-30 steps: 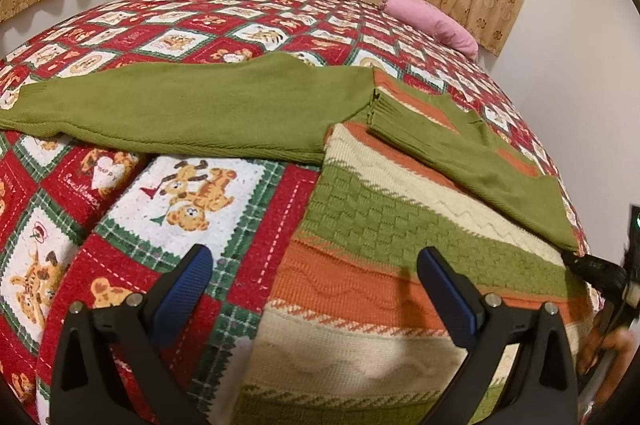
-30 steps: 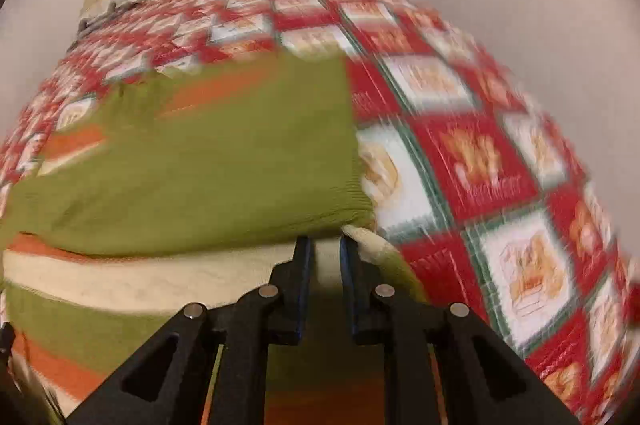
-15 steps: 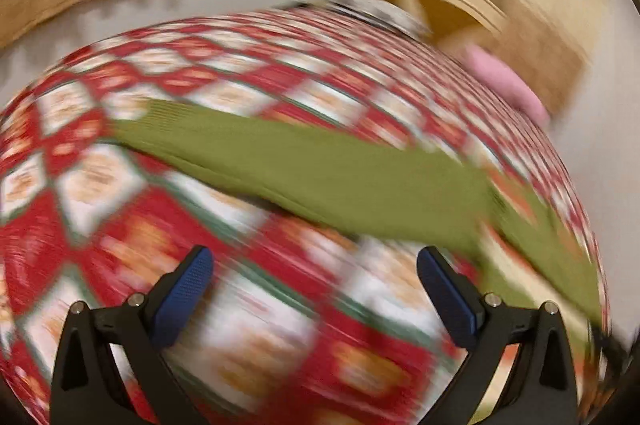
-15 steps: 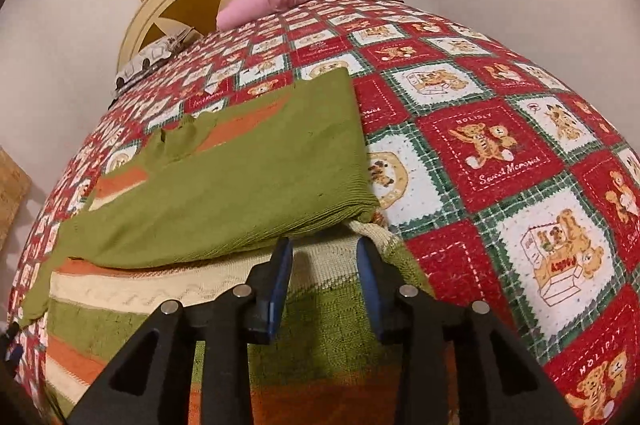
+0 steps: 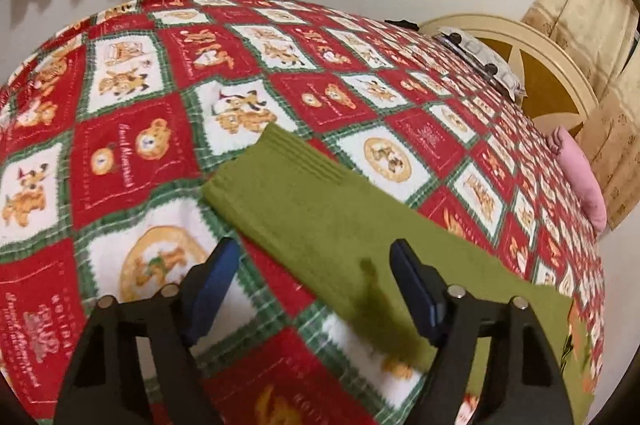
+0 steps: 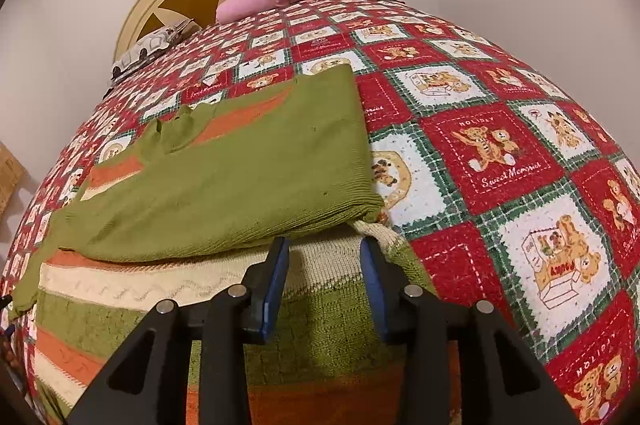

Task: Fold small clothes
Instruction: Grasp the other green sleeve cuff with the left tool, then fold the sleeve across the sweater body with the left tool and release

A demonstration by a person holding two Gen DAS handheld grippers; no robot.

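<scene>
Green sleeve (image 5: pixel 320 221) flat on quilt (image 5: pixel 132 161), cuff toward 11 o'clock of left gripper (image 5: pixel 316 265); jaws just narrowing, part open, empty. Right gripper (image 6: pixel 324 249) jaws just widening, part open, empty, over striped sweater (image 6: pixel 160 289); folded sleeve at 12.

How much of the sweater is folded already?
One green sleeve already lies folded across the striped sweater. The left hand-held gripper, jaws just closing, straddles the other sleeve, still stretched out on the quilt. That sleeve and the body remain.
</scene>
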